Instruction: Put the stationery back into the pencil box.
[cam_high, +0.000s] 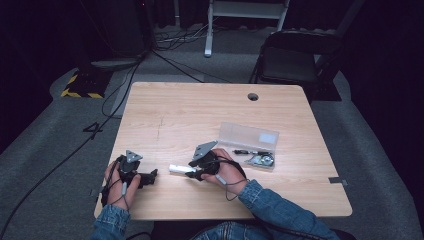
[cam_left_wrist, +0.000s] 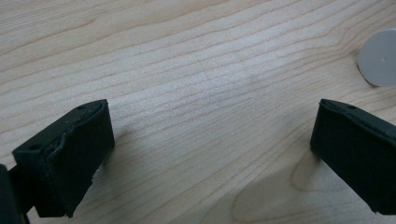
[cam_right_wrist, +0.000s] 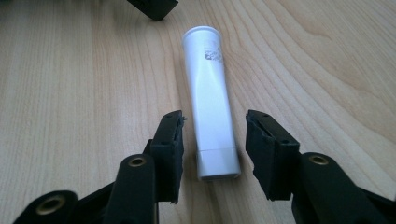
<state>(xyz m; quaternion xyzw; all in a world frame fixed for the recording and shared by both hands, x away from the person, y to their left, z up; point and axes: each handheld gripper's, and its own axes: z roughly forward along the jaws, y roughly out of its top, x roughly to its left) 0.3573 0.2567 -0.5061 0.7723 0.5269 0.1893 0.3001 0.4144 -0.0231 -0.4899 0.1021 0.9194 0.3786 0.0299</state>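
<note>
The white tube (cam_right_wrist: 211, 98) lies flat on the desk (cam_high: 210, 107), long axis running 12-to-6 right between the right gripper (cam_right_wrist: 214, 154)'s jaws, which straddle its near end without pinching yet, while the left gripper (cam_left_wrist: 210, 154) sits wide open off around 9 o'clock.

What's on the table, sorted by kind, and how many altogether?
White tube: 1
Clear plastic box, lid open, small metal parts inside: 1
Hand-held grippers: 2, left gripper and right gripper
Total: 4
</note>
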